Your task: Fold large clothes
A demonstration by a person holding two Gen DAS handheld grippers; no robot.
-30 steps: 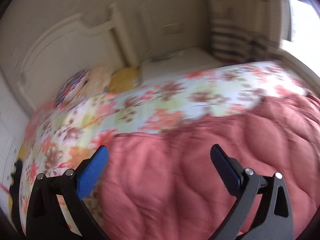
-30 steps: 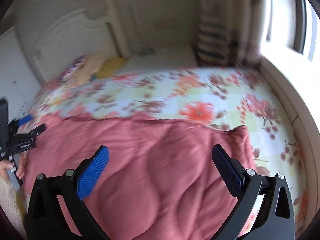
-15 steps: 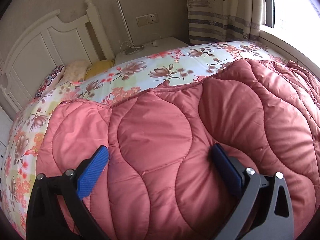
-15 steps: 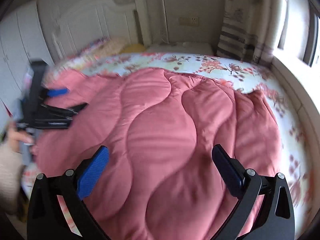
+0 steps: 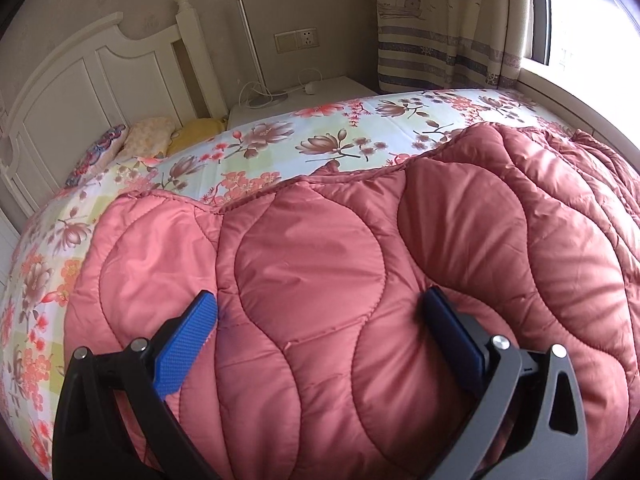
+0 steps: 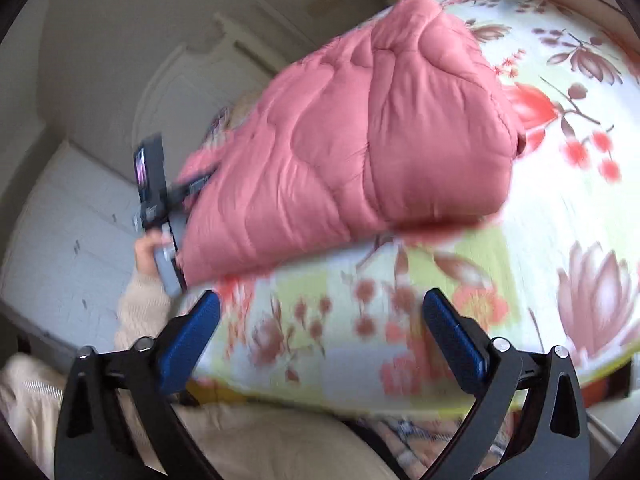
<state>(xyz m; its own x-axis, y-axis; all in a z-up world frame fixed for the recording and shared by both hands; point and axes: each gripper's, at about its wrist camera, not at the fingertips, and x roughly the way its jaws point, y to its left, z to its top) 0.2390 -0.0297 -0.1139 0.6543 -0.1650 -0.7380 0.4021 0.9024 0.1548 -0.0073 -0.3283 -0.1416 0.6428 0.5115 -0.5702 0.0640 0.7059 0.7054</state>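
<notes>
Pink quilted coat (image 5: 360,280) is lying on the floral bed (image 5: 280,140), bulky, soft, slick-looking. Left tongs (image 5: 316,320) are spread wide, pressing over its near edge; right tongs (image 6: 320,320) released, off-garment. Hem probably best grip pt.

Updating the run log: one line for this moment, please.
left hand-held gripper: open, against pink quilted coat | right hand-held gripper: open, empty, over floral sheet
</notes>
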